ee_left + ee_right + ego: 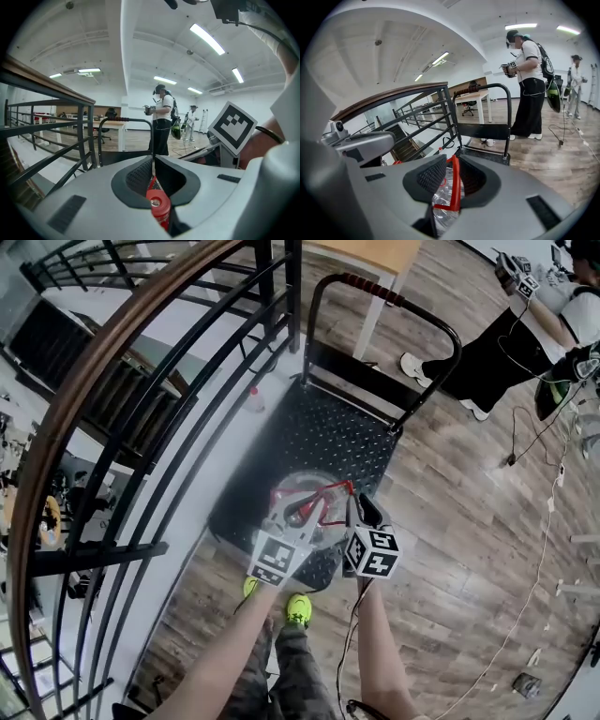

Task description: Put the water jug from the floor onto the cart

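Nearest, the left hand-held gripper [152, 180] is clenched on the red handle [454, 183] of the clear water jug [298, 486], and the right hand-held gripper [452, 187] grasps the same handle just beside it. The jug is over the near end of the black cart [337, 432]. A black stair railing [141, 381] runs alongside; beyond the cart stands a person [525, 343].

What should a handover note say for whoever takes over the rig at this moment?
Left gripper: shut on the red handle of the water jug.
Right gripper: shut on the same handle.
Jug: held over the near end of the cart deck.
Done: pick-up from the floor.
Left: set it on the deck, then open both grippers.
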The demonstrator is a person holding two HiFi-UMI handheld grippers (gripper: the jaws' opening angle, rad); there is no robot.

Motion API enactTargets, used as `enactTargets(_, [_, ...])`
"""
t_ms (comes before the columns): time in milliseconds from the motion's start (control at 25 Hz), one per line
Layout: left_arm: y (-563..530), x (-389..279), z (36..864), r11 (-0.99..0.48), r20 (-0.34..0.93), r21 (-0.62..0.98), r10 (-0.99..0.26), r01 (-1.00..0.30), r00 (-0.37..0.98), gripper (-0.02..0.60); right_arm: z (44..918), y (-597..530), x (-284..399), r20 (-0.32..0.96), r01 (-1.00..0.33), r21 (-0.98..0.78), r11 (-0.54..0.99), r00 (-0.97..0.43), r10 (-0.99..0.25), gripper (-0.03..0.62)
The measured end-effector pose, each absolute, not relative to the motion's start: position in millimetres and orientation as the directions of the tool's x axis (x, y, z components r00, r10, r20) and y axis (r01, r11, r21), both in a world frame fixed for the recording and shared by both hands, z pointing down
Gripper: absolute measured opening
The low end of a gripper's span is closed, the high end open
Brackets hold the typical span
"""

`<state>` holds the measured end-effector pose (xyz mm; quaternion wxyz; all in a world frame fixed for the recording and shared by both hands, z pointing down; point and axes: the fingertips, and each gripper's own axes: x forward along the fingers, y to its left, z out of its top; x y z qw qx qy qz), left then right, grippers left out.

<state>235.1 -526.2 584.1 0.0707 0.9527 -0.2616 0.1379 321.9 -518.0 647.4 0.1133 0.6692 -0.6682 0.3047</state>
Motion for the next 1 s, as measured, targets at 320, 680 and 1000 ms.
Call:
enactTargets(320, [-522.0,221.7,536.5,-0.848,0.295,0.04,-0.495,-0.528,0.817,0.009,607.5,-510.3,311.8,0.564,-0.961,-0.27,-0.063,-0.104,-0.819,0.075])
enactTargets(680, [-508.0,205.0,458.6,-0.832,0.257,-0.004,-0.536,-0.554,0.804,0.009,537.8,-489.8,287.6,0.503,-0.944,-0.329,-0.026,-0.152,-0.851,0.075])
enactTargets(1000, [-465.6,205.7,402.2,-0.847,0.232,0.067,-0.501,-0.527,0.834,0.009,445.8,-466.5,270.1,0.371,-0.94,-0.333,0.076,-0.204,-0.906,0.075])
